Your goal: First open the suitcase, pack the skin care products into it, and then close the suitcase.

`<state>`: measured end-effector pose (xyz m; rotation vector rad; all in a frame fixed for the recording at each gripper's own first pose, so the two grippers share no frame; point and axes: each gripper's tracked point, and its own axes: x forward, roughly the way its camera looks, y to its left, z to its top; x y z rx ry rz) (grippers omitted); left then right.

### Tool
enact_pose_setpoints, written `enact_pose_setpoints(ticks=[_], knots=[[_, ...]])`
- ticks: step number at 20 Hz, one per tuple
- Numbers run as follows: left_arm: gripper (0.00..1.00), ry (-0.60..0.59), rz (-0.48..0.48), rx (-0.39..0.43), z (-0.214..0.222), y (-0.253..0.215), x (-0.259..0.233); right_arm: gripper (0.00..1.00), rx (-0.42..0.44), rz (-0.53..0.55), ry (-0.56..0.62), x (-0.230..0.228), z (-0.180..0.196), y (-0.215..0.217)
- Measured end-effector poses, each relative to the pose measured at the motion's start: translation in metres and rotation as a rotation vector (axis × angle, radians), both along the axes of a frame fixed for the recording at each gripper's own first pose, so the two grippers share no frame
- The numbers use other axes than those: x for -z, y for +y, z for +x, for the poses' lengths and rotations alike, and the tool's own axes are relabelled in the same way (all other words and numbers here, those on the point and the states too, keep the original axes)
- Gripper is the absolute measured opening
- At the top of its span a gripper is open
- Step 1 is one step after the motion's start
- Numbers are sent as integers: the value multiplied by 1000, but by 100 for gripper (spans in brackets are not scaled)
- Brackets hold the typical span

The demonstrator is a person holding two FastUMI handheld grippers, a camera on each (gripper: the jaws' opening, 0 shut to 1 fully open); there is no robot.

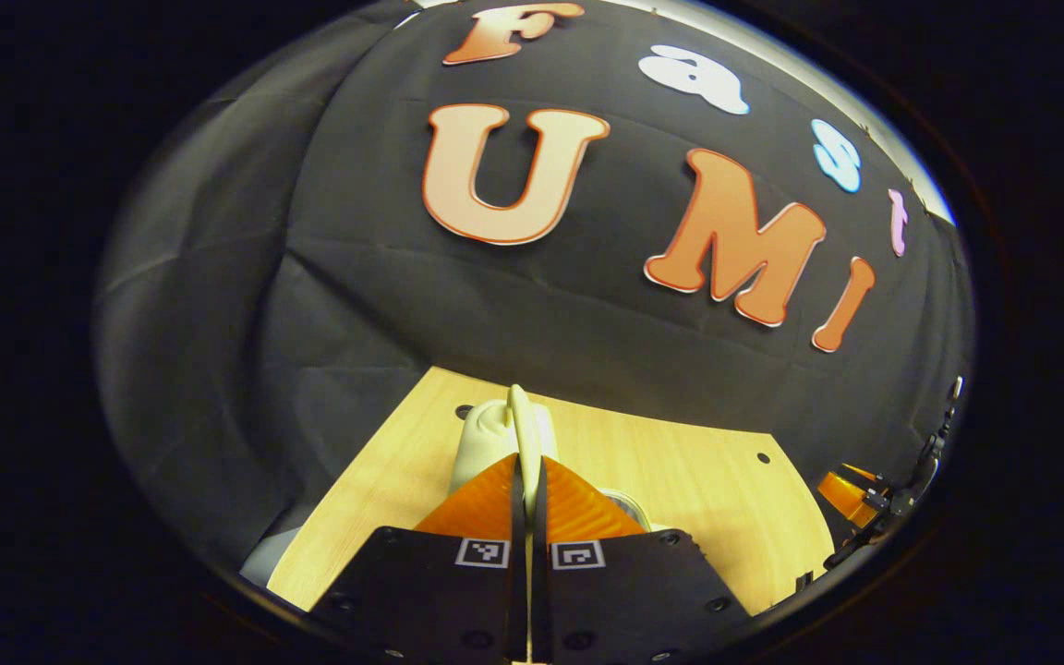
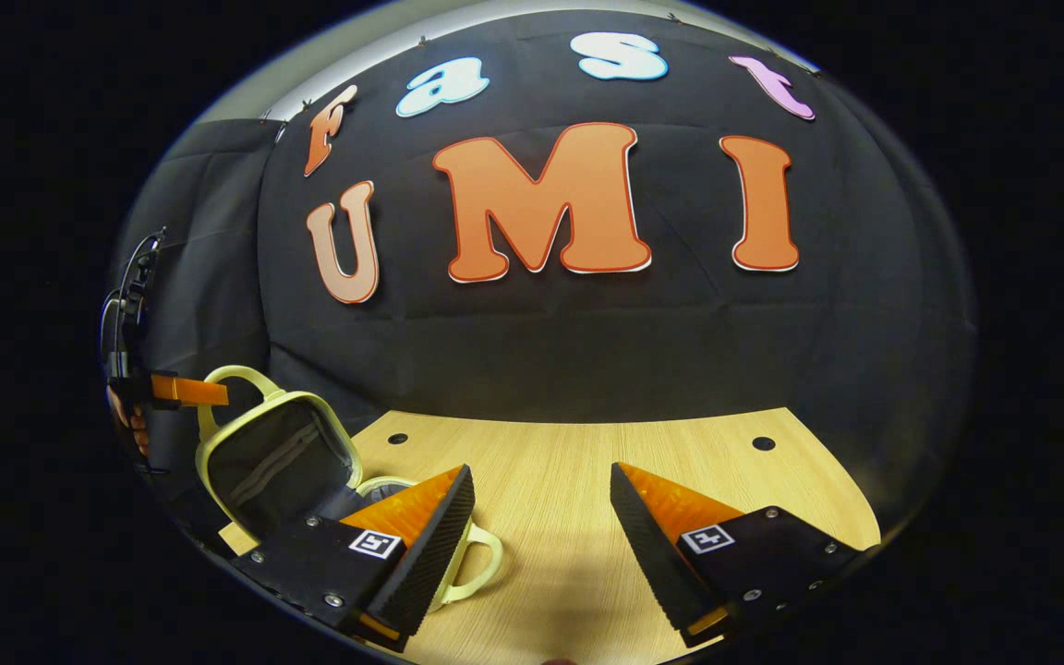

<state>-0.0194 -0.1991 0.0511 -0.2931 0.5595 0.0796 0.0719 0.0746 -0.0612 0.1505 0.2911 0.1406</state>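
Observation:
A small pale yellow-green suitcase (image 2: 278, 462) lies open at the table's left end, its lid raised and showing a dark lining with a zip pocket. In the left gripper view my left gripper (image 1: 528, 466) is shut on the thin pale handle (image 1: 523, 420) on top of the lid, and the lid's shell (image 1: 481, 443) curves away behind the fingers. The right gripper view shows that same gripper (image 2: 183, 390) at the far left, on the handle loop (image 2: 235, 374). My right gripper (image 2: 541, 522) hangs open over the bare table, just right of the case. A second handle (image 2: 481, 563) sticks out by its left finger.
The light wooden table (image 2: 587, 462) has small dark holes (image 2: 763, 443) near its back edge, and black cloth walls close behind and to the left. The right gripper (image 1: 864, 499) appears at the right edge of the left gripper view.

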Motion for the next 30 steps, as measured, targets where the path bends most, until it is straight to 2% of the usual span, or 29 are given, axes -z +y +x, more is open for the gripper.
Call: enact_pose_setpoints(ticks=[7,13,20,26,30], knots=[[2,11,-13,118,13,-89,4,95,28,13,7,5,-8,-26],[2,64,-96,207,12,-155,28,94,53,26,25,13,-16,-50],[3,176,-207,305,7,-224,86,94,81,35,35,17,-18,-74],[3,299,-162,376,-4,-258,139,94,96,44,52,26,-20,-86],[3,356,-70,399,-10,-272,173,94,94,39,55,29,-19,-87]])
